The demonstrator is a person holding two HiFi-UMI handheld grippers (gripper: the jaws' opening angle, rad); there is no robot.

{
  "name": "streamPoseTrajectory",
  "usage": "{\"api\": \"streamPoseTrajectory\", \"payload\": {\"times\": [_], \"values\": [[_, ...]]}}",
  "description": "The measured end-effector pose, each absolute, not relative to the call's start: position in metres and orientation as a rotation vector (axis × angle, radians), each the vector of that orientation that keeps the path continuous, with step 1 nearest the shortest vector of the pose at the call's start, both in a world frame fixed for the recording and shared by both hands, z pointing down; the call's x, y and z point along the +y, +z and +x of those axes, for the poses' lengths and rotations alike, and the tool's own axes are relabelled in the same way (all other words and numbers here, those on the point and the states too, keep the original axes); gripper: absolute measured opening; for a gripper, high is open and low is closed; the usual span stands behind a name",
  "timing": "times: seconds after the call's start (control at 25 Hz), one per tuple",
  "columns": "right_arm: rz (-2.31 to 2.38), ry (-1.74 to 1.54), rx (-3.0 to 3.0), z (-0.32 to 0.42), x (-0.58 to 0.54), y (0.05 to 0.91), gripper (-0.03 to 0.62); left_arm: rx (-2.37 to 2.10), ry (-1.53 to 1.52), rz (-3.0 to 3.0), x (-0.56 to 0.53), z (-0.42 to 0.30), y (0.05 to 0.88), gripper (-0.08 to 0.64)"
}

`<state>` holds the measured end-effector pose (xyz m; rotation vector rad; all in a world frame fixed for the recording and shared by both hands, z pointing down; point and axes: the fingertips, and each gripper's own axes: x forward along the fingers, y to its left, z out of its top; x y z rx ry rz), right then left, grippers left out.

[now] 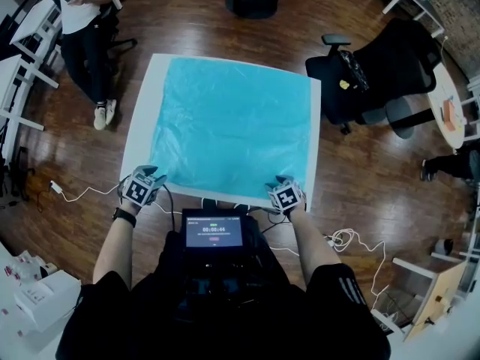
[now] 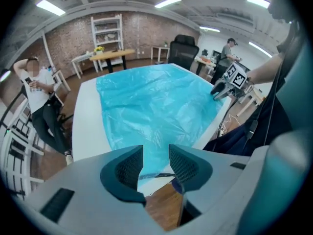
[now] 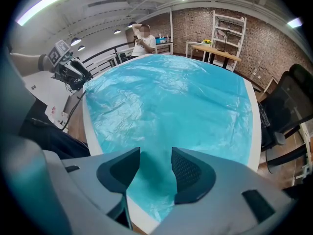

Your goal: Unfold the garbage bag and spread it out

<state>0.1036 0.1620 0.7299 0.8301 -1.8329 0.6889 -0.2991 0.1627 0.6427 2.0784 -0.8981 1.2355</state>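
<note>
We've got the blue garbage bag (image 1: pixel 236 126) lying flat and pretty much fully spread over the white table (image 1: pixel 142 126), running away from both grippers toward the far edge. The left gripper (image 1: pixel 145 177) is just off the bag's near left corner, by the table's edge. Its jaws are apart with nothing pinched, and in its own view we only see the bag's corner and a bit of wood floor (image 2: pixel 160 208) through the gap. The right gripper (image 1: pixel 285 184) sits at the near right corner, pointing steeply down, jaws also spread. The plastic lies below the gap and the pads aren't pressing on it. The bag has light wrinkles all over, and a strip of bare table shows on the left gripper's side. Past the right gripper, off the table, there's a black office chair (image 1: pixel 382 73). Out beyond the left gripper a person (image 1: pixel 86 21) stands on the floor. Between our arms, close to us, is a small lit screen (image 1: pixel 214 232).
</note>
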Motion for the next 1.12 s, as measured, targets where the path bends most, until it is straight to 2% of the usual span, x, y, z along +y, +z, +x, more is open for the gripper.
{"api": "streamPoseTrajectory", "payload": {"times": [0.36, 0.64, 0.92, 1.12], "values": [[0.842, 0.687, -1.823, 0.104, 0.16, 0.729, 0.238, -1.144, 0.865, 1.798, 0.139, -0.329, 0.668, 0.176], [0.854, 0.702, -1.809, 0.102, 0.16, 0.73, 0.237, -1.173, 0.994, 1.662, 0.147, -0.35, 0.717, 0.189], [0.869, 0.722, -1.795, 0.102, 0.161, 0.731, 0.237, -1.13, 1.173, 1.668, 0.148, -0.355, 0.723, 0.19], [0.9, 0.728, -1.798, 0.103, 0.158, 0.731, 0.236, -1.11, 1.165, 1.648, 0.152, -0.356, 0.723, 0.198]]}}
